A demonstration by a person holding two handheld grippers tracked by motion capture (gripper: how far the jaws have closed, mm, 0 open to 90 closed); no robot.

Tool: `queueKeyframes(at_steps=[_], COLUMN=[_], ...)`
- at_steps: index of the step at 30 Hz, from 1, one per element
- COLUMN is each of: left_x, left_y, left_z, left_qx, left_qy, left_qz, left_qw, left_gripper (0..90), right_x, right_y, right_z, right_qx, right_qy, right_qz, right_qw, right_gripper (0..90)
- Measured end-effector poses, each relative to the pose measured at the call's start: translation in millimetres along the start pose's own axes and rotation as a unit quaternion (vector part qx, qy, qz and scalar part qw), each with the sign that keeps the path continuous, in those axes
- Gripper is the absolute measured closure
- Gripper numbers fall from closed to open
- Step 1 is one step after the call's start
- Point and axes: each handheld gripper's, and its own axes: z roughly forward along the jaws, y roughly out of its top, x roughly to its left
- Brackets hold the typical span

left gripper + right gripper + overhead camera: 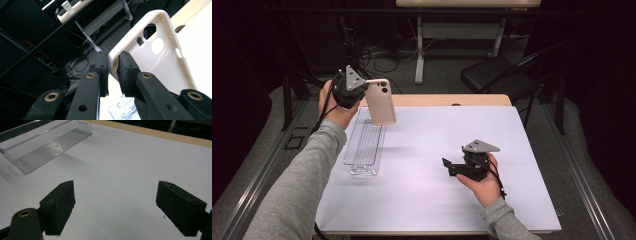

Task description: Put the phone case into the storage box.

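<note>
The phone case (160, 62) is showing as cream plastic, smooth and matt inside. The stand (364, 142) is looking like clear, glossy plastic with a ribbed base. The jaw pads (60, 205) are appearing black, matt and slightly rough. The table cover (437, 170) is reading as smooth matt white, edged by pale wood (437, 100).

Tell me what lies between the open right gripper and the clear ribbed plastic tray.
Nothing: in the high view, bare white table mat separates the right gripper from the clear ribbed plastic tray. The right gripper view shows the same bare stretch.

High cam overhead; claw cams close, share tray (362, 145).
</note>
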Motion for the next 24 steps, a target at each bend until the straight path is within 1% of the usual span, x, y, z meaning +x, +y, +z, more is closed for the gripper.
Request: queueKeyframes(at_steps=[2,5,9,10,11,13,15,18,20,22,24], left_x=[1.8,4.3,7.9,9.1,10.1,12.1,14.2,15.9,17.3,18.2,19.4], left_y=[-1.6,-4.3,-8.4,-9.4,-10.3,-12.1,-14.0,-16.4,-17.9,-19.6,-20.9], left_z=[1.0,3.0,6.1,6.8,7.6,9.0,11.0,13.8,15.7,18.1,19.3], left_qx=[-0.002,-0.003,-0.003,-0.003,-0.003,-0.004,-0.003,-0.004,-0.003,-0.006,-0.005], left_qy=[0.004,0.009,0.018,0.021,0.023,0.024,0.027,0.029,0.032,0.033,0.034], left_qz=[0.003,0.005,0.015,0.020,0.020,0.019,0.021,0.021,0.029,0.028,0.033], left_qw=[1.0000,0.9999,0.9997,0.9996,0.9995,0.9995,0.9994,0.9993,0.9991,0.9990,0.9989], left_gripper=[79.5,79.5,79.5,79.5,79.5,79.5,79.5,79.5,79.5,79.5,79.4], right_x=[-0.5,-1.1,-2.7,-2.9,-2.9,-3.2,-2.6,-3.1,-3.3,-3.6,-4.2], right_y=[-0.5,-1.4,-2.7,-3.3,-4.0,-5.4,-6.6,-6.4,-6.5,-6.9,-7.2], right_z=[-1.3,-2.7,-4.2,-4.4,-4.6,-5.2,-5.9,-6.3,-6.7,-6.7,-6.6], right_qx=[-0.001,-0.005,-0.001,0.000,0.000,0.002,0.003,0.002,0.001,0.000,-0.002], right_qy=[-0.003,-0.004,-0.006,-0.006,-0.005,0.003,0.008,0.011,0.009,0.006,0.005], right_qz=[-0.001,0.005,0.007,0.007,0.007,-0.003,-0.010,-0.008,-0.005,-0.004,-0.002], right_qw=[1.0000,1.0000,1.0000,1.0000,1.0000,1.0000,0.9999,0.9999,0.9999,1.0000,1.0000], right_gripper=[14.8,14.5,12.7,11.3,8.8,3.9,0.9,0.2,0.2,0.2,0.2])
